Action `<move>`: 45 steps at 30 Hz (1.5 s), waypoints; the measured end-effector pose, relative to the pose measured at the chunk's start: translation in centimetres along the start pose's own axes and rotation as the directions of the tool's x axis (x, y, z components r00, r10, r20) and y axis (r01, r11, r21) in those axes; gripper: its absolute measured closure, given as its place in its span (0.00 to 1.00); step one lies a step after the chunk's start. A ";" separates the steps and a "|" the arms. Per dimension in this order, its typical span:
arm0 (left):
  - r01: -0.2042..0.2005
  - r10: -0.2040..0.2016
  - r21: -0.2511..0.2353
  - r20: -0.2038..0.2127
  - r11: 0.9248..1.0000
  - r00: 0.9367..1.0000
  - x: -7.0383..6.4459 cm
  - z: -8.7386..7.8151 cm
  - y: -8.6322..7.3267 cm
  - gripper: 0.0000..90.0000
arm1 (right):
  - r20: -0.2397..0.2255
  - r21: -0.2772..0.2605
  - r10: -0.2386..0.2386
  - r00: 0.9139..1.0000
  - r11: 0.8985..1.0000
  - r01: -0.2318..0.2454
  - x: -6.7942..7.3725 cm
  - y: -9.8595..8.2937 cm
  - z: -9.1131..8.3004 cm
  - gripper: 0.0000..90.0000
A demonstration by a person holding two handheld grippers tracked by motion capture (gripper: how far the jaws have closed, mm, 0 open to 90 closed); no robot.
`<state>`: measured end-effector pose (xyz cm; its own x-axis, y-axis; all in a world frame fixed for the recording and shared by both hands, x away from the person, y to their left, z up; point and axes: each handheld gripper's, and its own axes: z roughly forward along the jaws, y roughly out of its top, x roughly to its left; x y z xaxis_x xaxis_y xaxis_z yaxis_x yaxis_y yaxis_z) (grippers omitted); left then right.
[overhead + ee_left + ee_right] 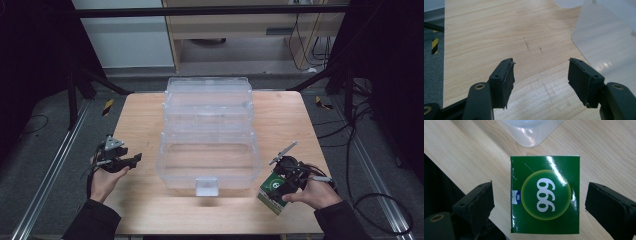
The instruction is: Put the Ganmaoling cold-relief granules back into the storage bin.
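Item: small glossy green cardboard box with white "999" in a yellow-green circle
Pose: lying flat, printed face showing upward
Place: resting on the light wooden table, near its front right edge, just beside the clear plastic organiser's corner

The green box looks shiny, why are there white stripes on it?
In the right gripper view, lamp glare streaks white across the glossy green square box; in the high view, the room around the pale wooden table is dark; in the left gripper view, the clear plastic storage box shows small bright glints.
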<state>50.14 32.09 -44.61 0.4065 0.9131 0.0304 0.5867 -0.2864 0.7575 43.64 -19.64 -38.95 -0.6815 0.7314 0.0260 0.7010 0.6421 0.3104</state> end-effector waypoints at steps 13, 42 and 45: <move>-0.007 0.007 0.006 -0.002 1.000 1.000 0.0 0.1 -0.1 0.41 | -0.002 0.056 -0.015 1.000 0.998 0.015 -0.6 -0.1 2.0 0.09; -0.015 0.015 0.020 -0.003 1.000 1.000 0.0 0.3 -0.2 0.41 | -0.018 0.112 -0.011 1.000 0.994 0.013 -1.0 0.0 3.5 0.19; -0.016 0.016 0.021 -0.003 1.000 1.000 0.0 0.3 -0.2 0.41 | -0.016 0.111 -0.004 1.000 0.994 0.006 -1.1 0.0 3.4 0.19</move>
<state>50.26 32.03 -45.00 0.4135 0.9094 0.0447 0.5945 -0.3069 0.7432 45.09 -19.63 -42.16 -0.6875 0.7251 0.0400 0.7161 0.6678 0.2032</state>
